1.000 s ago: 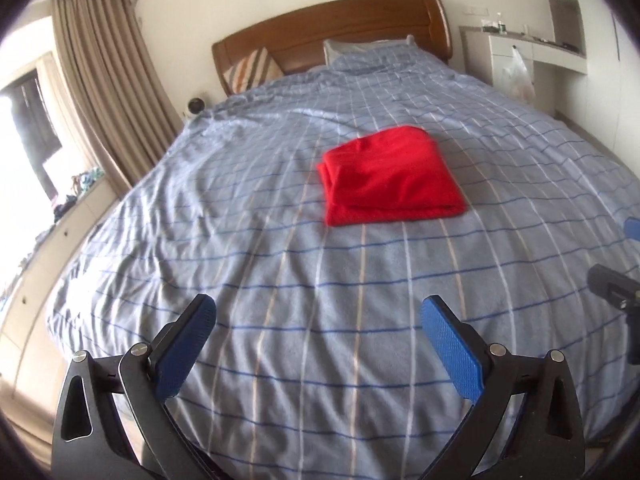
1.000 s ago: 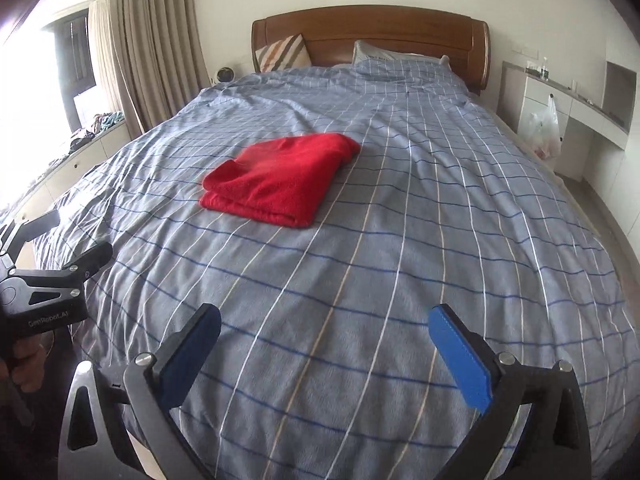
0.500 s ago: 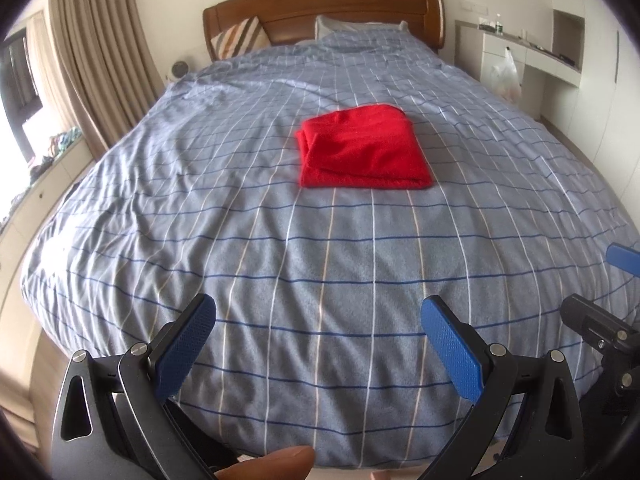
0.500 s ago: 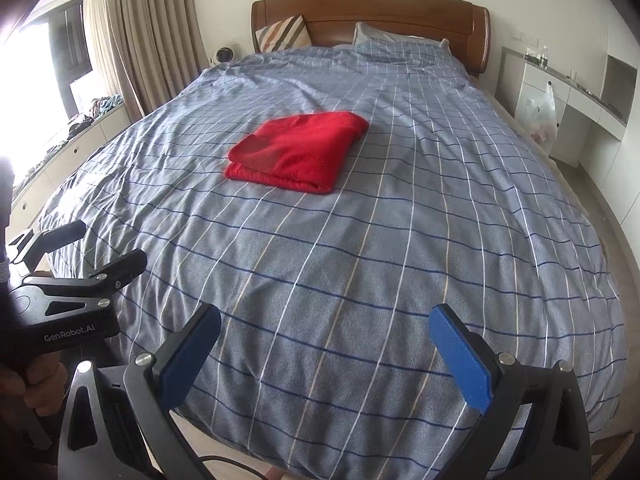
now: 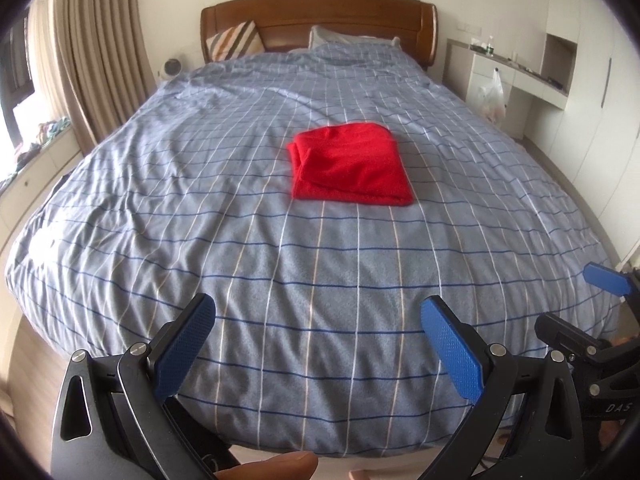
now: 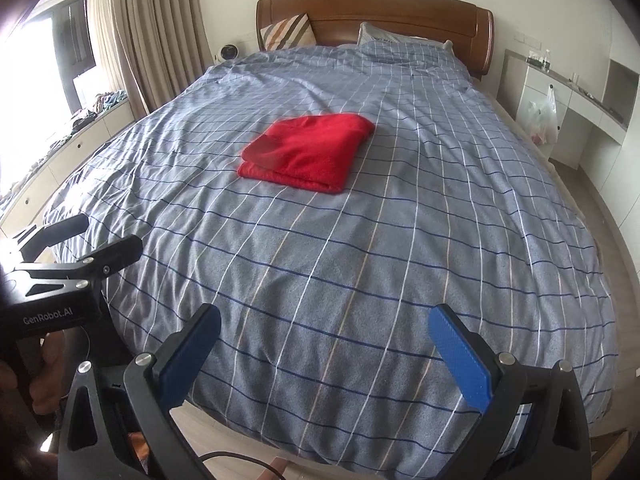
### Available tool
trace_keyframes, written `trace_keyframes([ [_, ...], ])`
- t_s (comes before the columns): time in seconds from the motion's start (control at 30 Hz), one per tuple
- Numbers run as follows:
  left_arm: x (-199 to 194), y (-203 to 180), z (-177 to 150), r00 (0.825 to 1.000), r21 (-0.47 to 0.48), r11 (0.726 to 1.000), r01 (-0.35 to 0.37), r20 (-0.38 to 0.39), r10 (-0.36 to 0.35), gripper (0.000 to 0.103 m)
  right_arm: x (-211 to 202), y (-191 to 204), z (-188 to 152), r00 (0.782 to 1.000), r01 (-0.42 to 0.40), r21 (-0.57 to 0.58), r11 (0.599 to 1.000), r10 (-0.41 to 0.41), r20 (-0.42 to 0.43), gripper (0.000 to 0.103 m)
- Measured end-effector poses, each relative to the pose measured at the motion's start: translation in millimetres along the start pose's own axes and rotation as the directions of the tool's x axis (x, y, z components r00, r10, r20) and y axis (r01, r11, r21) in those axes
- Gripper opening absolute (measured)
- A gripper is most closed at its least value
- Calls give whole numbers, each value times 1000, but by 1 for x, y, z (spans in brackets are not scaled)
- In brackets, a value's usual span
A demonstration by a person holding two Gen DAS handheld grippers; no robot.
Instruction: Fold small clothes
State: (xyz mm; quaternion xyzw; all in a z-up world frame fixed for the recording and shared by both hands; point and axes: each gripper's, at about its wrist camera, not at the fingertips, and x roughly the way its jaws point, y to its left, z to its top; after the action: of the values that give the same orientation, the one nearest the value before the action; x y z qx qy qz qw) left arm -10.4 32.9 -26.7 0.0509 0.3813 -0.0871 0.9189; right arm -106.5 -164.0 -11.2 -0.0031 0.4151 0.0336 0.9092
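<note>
Red garment lies folded mid-bed, well apart from both our grippers. From left gripper it's at 12 o'clock; from right gripper about 11. Both jaws spread wide, holding nothing. Long axis unclear. Left looks better lined up.

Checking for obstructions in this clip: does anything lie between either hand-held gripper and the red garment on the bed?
Nothing visible: only bare checked duvet separates the left hand-held gripper and right hand-held gripper from the folded red garment.
</note>
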Motion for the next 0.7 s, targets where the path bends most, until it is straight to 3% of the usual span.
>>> trace_keyframes([
  [0.4,-12,-7,8,999,28,1000,-3,44,1,103,-13,9,3,1000,16,-43,999,-15,19,102],
  [0.7,-8,-10,3,996,73,993,-88,35,86,103,-14,14,4,1000,17,-51,999,-16,21,102],
])
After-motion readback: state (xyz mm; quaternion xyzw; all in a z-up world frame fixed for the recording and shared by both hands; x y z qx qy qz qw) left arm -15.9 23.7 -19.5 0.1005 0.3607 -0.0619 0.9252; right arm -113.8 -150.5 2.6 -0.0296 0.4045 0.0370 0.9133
